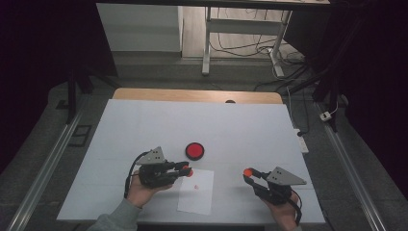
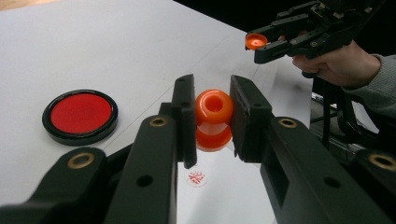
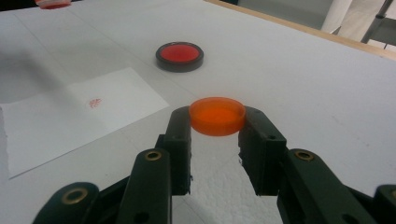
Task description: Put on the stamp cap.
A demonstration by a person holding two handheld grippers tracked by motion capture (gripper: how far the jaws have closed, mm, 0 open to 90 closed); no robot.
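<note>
On the white bench (image 1: 144,125), near the person's edge: left hand-held gripper (image 1: 187,169) pinching an orange stamp (image 2: 214,119) sideways between its pads, hovering just above the top left part of a white paper sheet (image 1: 197,192). Already printed on that sheet, one small red mark (image 2: 196,178), directly below the stamp in the left gripper view. Further right and well apart from the sheet: right hand-held gripper (image 1: 248,174) pinching a shallow orange cap (image 3: 217,115) by its rim, held clear of the bench surface. Beyond the sheet, just past its far edge: round red ink pad (image 1: 195,150) in a black case, lying open and untouched by either tool.

Judged from this layout: cap off, stamp apparently inked, one impression made and looking complete, though too small to read. Probably left to do: bring stamp and cap together, press the cap back on, set the closed stamp down on the bench. Whether a lid for the ink pad lies anywhere nearby cannot be told. Alignment of the cap's open side with the stamp face likely the fiddly part, since both pieces are small and gripped from the sides.
</note>
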